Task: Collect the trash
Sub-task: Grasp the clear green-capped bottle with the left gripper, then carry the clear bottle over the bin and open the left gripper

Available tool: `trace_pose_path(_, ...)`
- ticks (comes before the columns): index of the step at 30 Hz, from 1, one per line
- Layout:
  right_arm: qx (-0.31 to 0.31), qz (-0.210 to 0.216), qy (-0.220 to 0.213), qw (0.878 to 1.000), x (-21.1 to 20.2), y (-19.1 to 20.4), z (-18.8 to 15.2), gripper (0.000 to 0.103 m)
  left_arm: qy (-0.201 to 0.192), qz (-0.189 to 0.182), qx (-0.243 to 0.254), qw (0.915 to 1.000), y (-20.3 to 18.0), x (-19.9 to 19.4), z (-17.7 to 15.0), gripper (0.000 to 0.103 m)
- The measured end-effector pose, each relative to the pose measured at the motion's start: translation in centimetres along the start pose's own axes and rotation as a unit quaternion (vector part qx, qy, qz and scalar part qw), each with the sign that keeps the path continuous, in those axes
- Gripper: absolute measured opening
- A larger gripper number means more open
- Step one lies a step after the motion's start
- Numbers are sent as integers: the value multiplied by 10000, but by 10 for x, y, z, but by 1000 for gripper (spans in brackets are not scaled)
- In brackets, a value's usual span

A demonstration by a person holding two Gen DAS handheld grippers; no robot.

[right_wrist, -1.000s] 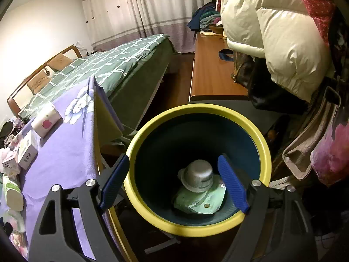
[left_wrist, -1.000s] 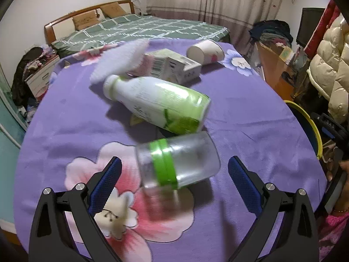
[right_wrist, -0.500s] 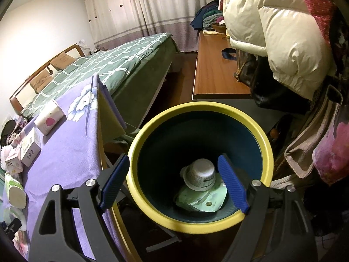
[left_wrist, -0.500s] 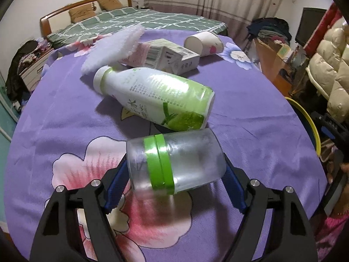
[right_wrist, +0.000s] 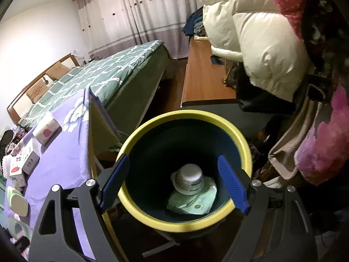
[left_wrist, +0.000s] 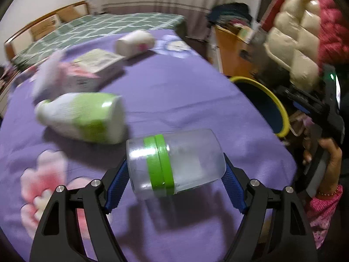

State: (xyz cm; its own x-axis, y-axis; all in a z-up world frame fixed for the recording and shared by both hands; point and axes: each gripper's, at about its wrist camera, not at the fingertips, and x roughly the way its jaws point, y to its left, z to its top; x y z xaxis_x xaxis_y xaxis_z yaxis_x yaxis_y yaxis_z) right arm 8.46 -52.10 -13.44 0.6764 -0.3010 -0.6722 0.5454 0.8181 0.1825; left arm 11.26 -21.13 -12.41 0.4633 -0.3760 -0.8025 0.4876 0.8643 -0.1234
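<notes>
Plastic, cloth and wood, mostly matt

The left gripper (left_wrist: 175, 180), matt black with ribbed blue pads (left_wrist: 116, 186), clamps a frosted clear plastic jar (left_wrist: 175, 163) banded in glossy green tape; at 10 o'clock of it a glossy white-and-green plastic bottle (left_wrist: 84, 116) lies on the soft purple floral tablecloth (left_wrist: 174, 91), beyond it printed cardboard boxes (left_wrist: 91, 72) and a paper cup (left_wrist: 135, 42). The right gripper (right_wrist: 174, 184) hovers with its pads spread over a smooth plastic bin (right_wrist: 218, 121), yellow-rimmed and dark inside, holding a satiny pale lid-like piece (right_wrist: 188, 178) on crinkled green wrapping (right_wrist: 192, 203). At 12 o'clock stands smooth varnished wood furniture (right_wrist: 202, 83); at 1 o'clock, a glossy quilted cream jacket (right_wrist: 266, 50).
</notes>
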Motion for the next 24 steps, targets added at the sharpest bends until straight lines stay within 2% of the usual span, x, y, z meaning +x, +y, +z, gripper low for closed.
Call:
trace_pose_path(8,62,-217,-113,9997,-7,-21,3,79,-113,-320,622,9975,-57,15,35,78)
trace_pose_path(17,94,-526,-253,9983,-16,-48,3,79,-142,-608,1363,9887,-140,54,89,78)
trace_pose_path(24,127,-783,-393,9961,-29,-76,6,79,187,-661,1700,9830,-193,102,108,78)
